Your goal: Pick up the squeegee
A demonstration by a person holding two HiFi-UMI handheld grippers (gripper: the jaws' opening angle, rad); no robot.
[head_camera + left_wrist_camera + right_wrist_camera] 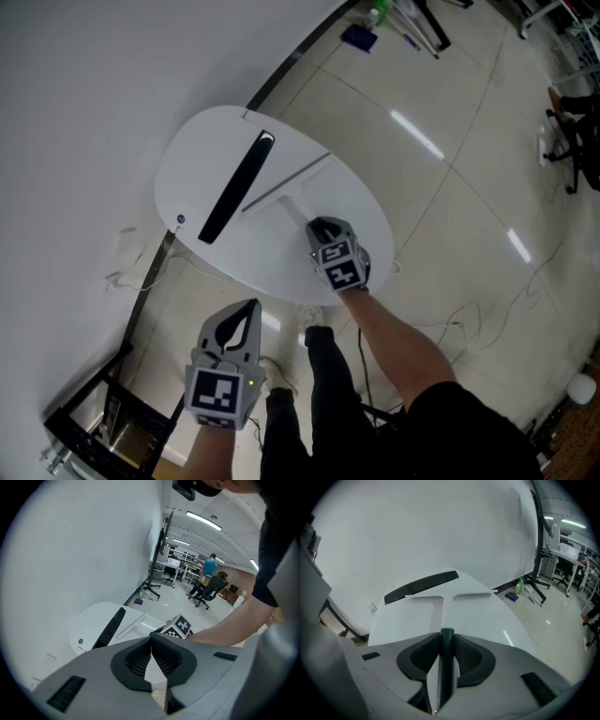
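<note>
A white T-shaped squeegee is over the round white table, its crossbar far from me and its dark handle end pointing toward me. My right gripper is shut on that handle end, which shows gripped between the pads in the right gripper view. Whether the squeegee rests on the table or is slightly raised I cannot tell. My left gripper hangs below the table's near edge, off to the left. It is shut with nothing in it, fingertips touching.
A long black bar lies on the table just beyond the squeegee's crossbar. A white wall runs along the left. A black metal frame stands at lower left. Cables trail on the tiled floor. Office chairs and a person are far off.
</note>
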